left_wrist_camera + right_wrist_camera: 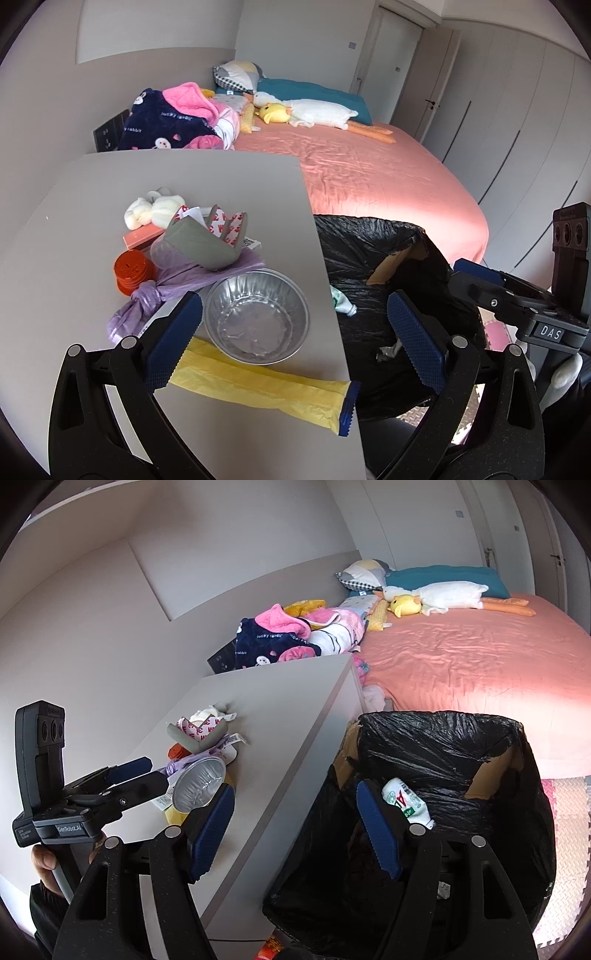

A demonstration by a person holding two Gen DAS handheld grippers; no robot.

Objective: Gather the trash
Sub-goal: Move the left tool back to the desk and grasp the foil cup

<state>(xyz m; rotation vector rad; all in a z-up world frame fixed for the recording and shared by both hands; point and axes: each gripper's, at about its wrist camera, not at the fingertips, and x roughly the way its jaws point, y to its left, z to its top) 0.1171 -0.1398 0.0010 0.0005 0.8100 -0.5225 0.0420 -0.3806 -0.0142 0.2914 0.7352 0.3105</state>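
A pile of trash sits on the grey nightstand (92, 229): a foil bowl (257, 319), a yellow wrapper (266, 389), a knotted purple bag (162, 295), an orange-red lid (131, 271), a grey foam piece (201, 245) and a white wad (155, 210). My left gripper (295, 339) is open and empty, its left finger beside the foil bowl. A bin lined with a black bag (443, 760) stands right of the nightstand and holds a white bottle (404, 801). My right gripper (295, 827) is open and empty, above the bin's near rim.
A bed with a pink sheet (388, 177) lies behind, with a blanket heap (177, 118) and plush toys (306, 112). White wardrobe doors (517, 110) line the right wall. Foam floor mats (569, 849) lie right of the bin.
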